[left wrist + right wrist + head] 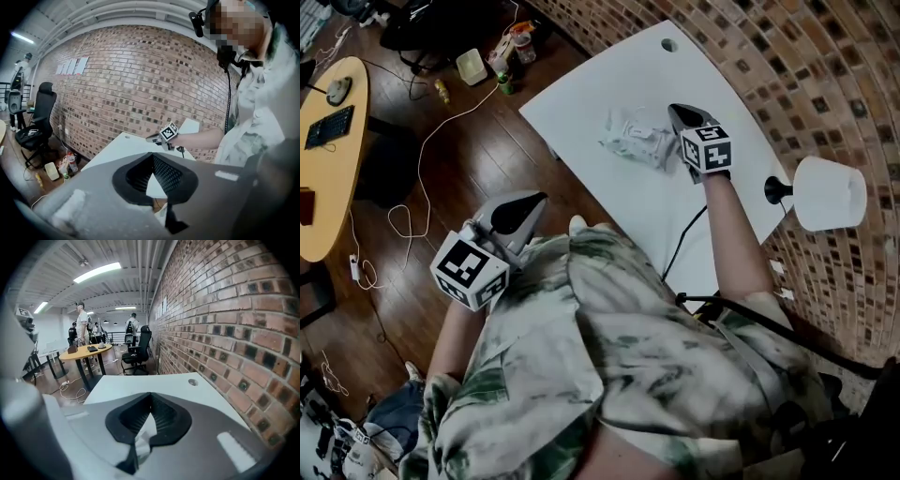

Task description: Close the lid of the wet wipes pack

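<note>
Over the white desk surface (609, 84), the right gripper (675, 111) hovers with its grey jaws closed, tips touching. In the right gripper view (150, 395), crinkled white material (143, 430) shows through the gap behind the tips. It is probably the pack lying underneath, not something clamped.

The white, crumpled-looking wet wipes pack (633, 141) lies just beside this gripper, toward the person's left, near the middle of the surface. Its longer side seems to run across the gripper's pointing direction. The lid cannot be made out, so which way it hinges is unclear.

The left gripper (534, 199) is also closed and empty, as its own view (152, 155) shows. It is held low beside the person's body, off the near edge and well apart from the pack, so the right hand is the nearer one.

Bare surface surrounds the pack on all sides. A brick wall (787, 56) and a white table lamp (830, 192) stand to the right.
</note>
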